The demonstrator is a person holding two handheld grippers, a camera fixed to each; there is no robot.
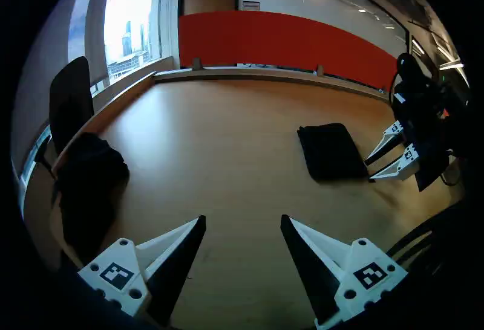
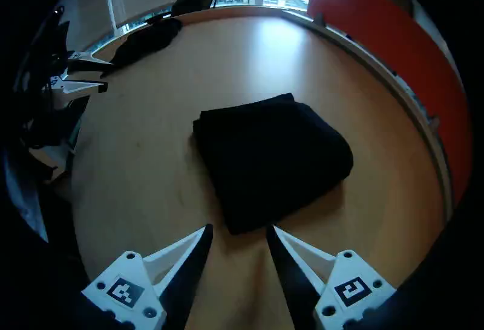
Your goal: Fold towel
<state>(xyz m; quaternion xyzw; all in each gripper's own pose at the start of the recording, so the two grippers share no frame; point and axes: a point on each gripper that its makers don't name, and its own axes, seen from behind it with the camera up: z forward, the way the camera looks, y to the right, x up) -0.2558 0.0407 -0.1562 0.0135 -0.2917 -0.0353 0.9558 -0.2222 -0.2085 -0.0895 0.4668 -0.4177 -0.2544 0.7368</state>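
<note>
A black towel (image 2: 272, 155) lies folded into a thick rectangle on the wooden table (image 2: 151, 167). My right gripper (image 2: 239, 230) stands open just at the towel's near corner, with its fingers either side of that corner and not pressing on it. In the left gripper view the same towel (image 1: 330, 148) lies at the right, with the right gripper (image 1: 369, 171) at its right edge. My left gripper (image 1: 242, 221) is open over bare table, well away from the towel, with nothing between its fingers. It also appears far left in the right gripper view as the left gripper (image 2: 85, 73).
A second dark heap of cloth (image 1: 91, 179) sits near the table's edge, next to a black chair (image 1: 69, 100). A red partition (image 1: 284, 40) runs along the far side of the table. The same heap of cloth (image 2: 145, 40) lies beyond the left gripper.
</note>
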